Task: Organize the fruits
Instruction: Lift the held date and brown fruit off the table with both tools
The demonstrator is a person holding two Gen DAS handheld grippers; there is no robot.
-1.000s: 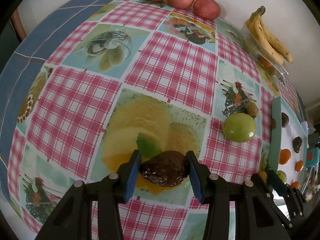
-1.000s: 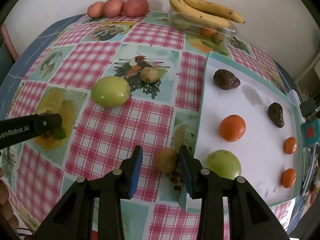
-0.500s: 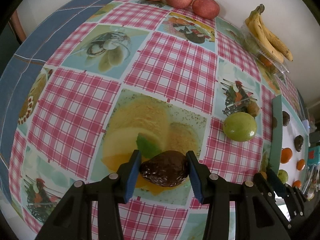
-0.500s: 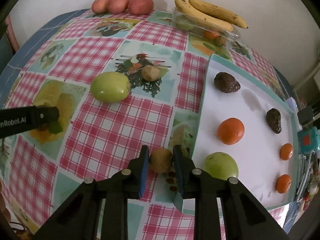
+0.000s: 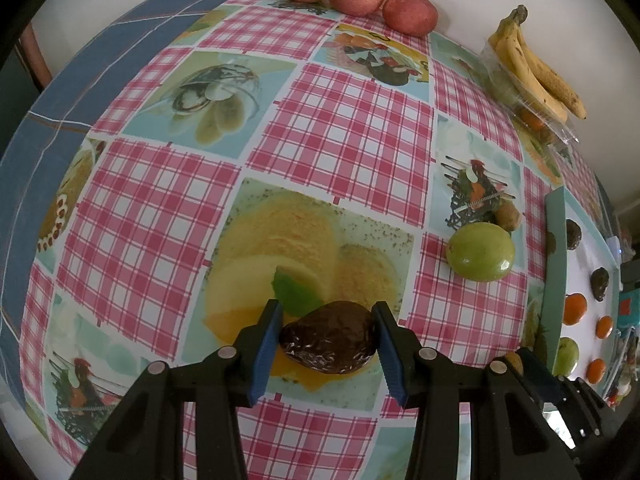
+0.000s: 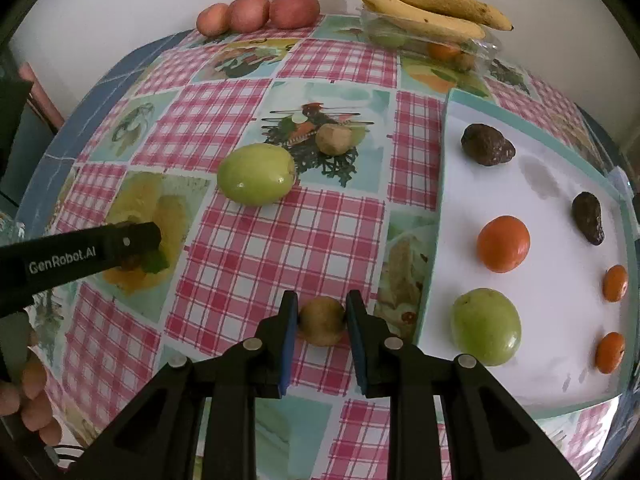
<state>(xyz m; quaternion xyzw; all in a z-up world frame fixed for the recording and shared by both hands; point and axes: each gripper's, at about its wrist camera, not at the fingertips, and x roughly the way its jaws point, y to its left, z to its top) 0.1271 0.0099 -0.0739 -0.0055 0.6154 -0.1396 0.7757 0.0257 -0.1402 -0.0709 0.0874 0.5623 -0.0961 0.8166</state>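
Note:
My left gripper (image 5: 326, 344) is shut on a dark brown avocado (image 5: 328, 342) just above the checked tablecloth. My right gripper (image 6: 322, 322) is shut on a small brown kiwi (image 6: 322, 320) close to the left rim of the white tray (image 6: 434, 240). On the tray lie two dark avocados (image 6: 487, 145), a green apple (image 6: 486, 326), a large orange (image 6: 503, 243) and small oranges (image 6: 615, 283). On the cloth lie a green apple (image 6: 256, 173) and a second kiwi (image 6: 334, 139). The left gripper's finger (image 6: 80, 254) shows at the left in the right wrist view.
Three red apples (image 6: 256, 11) line the wall at the back. Bananas (image 6: 428, 8) lie on a clear plastic box (image 6: 424, 42) of fruit at the back right. The tray also shows at the right in the left wrist view (image 5: 556, 264).
My right gripper has closed on the kiwi and drawn it slightly left and up from the tray edge. My left gripper still holds the avocado, almost unmoved.

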